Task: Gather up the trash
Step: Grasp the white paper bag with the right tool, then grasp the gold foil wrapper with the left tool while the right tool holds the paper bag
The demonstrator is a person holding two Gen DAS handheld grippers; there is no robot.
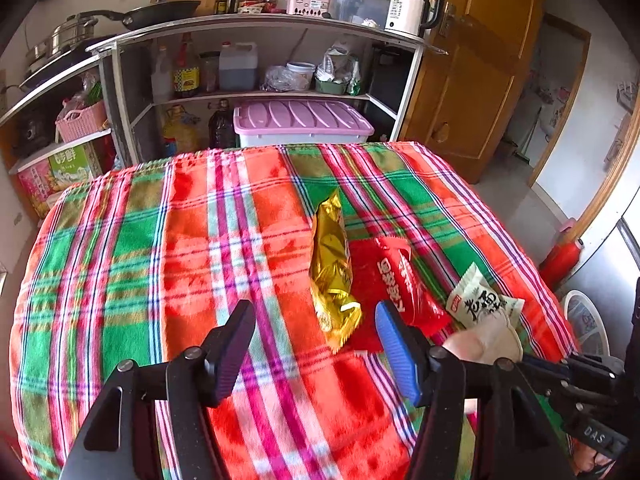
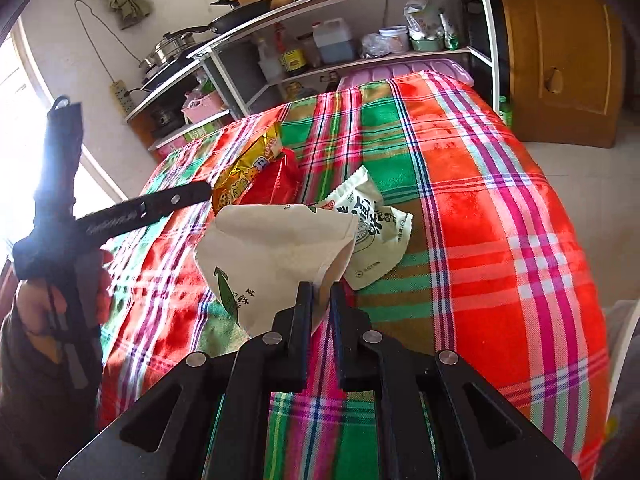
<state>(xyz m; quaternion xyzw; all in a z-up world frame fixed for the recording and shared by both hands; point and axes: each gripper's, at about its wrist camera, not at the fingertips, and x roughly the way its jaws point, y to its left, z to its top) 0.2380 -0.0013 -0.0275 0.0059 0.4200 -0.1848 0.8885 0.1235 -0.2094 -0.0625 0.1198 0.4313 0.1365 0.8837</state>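
A cream paper wrapper (image 2: 276,256) is being pinched at its lower corner by the right gripper (image 2: 320,292), clenched on it and angled down over the plaid-covered worktop (image 2: 500,208). The wrapper is judged light, thin and easily crumpled; an edge grip suits it. The left gripper (image 1: 316,344) is being held released, empty, near the gold packet (image 1: 332,264), the red packet (image 1: 404,284) and white packet (image 1: 476,300) lying alongside it.
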